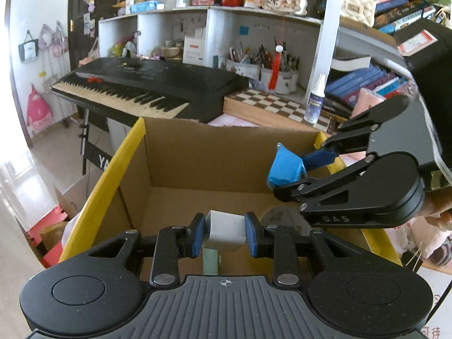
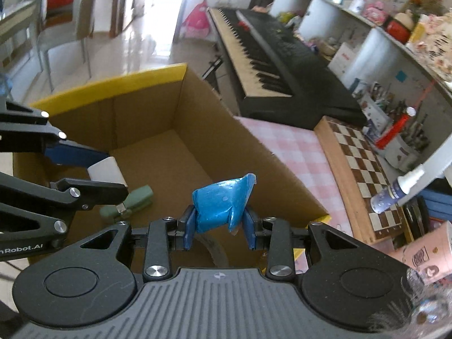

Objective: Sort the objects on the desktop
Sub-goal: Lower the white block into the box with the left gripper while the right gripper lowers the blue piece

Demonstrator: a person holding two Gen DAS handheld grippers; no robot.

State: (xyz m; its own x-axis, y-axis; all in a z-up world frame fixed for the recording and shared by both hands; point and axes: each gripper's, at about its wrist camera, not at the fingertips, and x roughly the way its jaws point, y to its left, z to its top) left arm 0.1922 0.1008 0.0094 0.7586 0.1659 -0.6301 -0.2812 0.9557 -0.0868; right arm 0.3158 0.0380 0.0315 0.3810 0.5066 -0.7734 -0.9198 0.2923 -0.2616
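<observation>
Pinching blue packet (image 2: 221, 202), right hand-held gripper (image 2: 219, 233) above cardboard box (image 2: 158, 118).

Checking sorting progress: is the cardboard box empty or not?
Not empty. A green item and a tape roll lie on the floor of the cardboard box.

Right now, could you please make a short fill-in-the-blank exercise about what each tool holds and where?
1. The left tool is shut on a ____ block.
2. The right tool grips a crumpled packet coloured ____.
3. Both tools hang above an open ____ box with yellow edges.
4. On the box floor lies a ____ stapler-like item.

Missing words: white; blue; cardboard; green
</observation>
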